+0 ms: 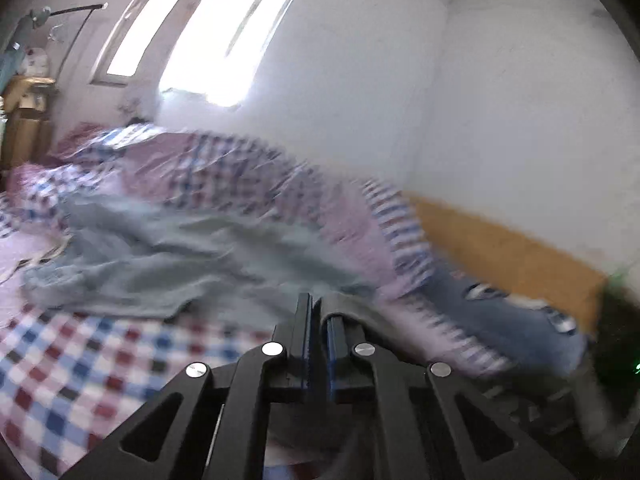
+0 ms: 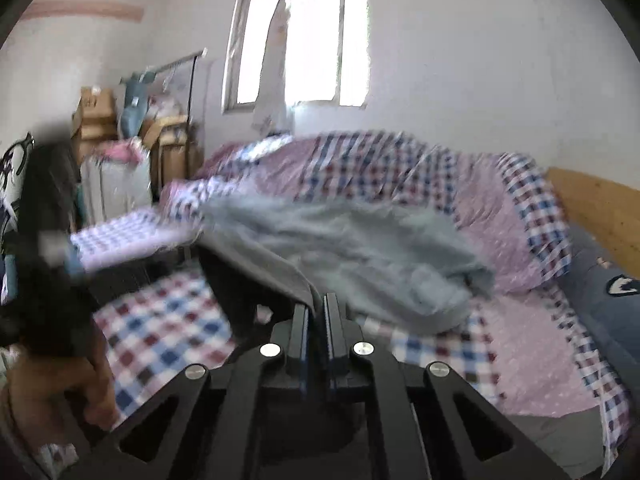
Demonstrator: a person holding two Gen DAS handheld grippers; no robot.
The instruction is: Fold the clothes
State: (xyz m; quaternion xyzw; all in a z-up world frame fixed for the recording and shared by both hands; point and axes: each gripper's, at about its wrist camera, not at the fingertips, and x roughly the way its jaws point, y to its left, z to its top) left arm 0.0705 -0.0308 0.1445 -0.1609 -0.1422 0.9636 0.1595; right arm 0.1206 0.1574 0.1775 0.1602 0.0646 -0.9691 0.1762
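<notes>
Both the left gripper [image 1: 319, 312] and right gripper [image 2: 318, 312] pinched a grey garment [image 2: 360, 248] above a checked quilt [image 2: 160, 332].

Rumpled grey-blue garment [image 1: 168, 256] [image 2: 360, 252] spread across checked bed, edges lifted.

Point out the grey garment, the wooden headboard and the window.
grey garment [image 2: 360, 252]: right wrist view, middle of the lifted cloth.
wooden headboard [image 1: 500, 248]: left wrist view, its front face.
window [image 2: 312, 44]: right wrist view, the bright pane.
</notes>
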